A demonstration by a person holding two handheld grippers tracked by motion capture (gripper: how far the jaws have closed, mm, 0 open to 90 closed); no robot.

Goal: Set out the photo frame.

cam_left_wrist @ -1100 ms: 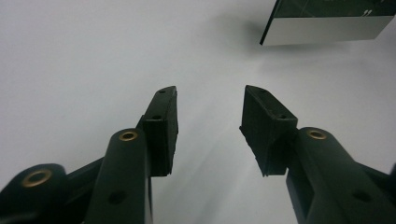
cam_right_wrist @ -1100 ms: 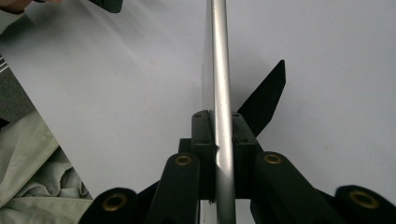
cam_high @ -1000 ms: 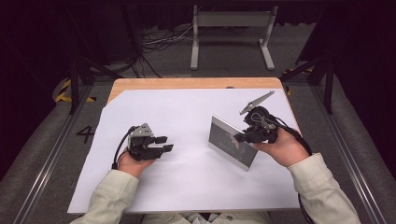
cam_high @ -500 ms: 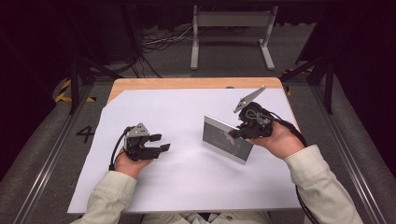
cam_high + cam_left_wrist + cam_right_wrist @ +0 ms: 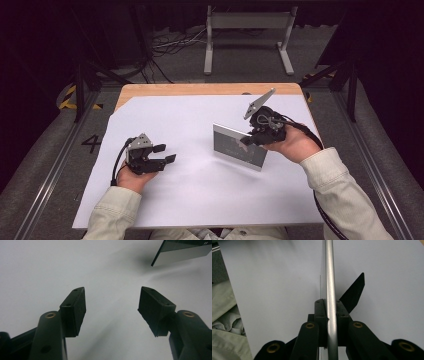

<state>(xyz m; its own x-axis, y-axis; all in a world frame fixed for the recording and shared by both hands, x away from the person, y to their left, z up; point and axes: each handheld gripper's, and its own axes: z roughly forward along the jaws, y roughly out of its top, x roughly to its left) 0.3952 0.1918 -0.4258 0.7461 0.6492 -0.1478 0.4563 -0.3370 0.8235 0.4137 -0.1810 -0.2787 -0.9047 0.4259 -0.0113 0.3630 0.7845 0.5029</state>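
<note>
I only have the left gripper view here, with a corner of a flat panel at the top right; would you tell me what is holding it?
Observer: The right tool is shut on the panel's silver edge.
Operator: Thank you. Is the panel lying flat?
Observer: No, it stands tilted, lower edge at the white sheet.
Operator: And where is my left tool?
Observer: The left tool is open, apart from the panel, to its left in the high view.

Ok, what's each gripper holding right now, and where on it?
The right gripper clamps the picture frame on its silver top edge, near the right end. The left gripper holds nothing; its fingers are open above the white sheet.
</note>
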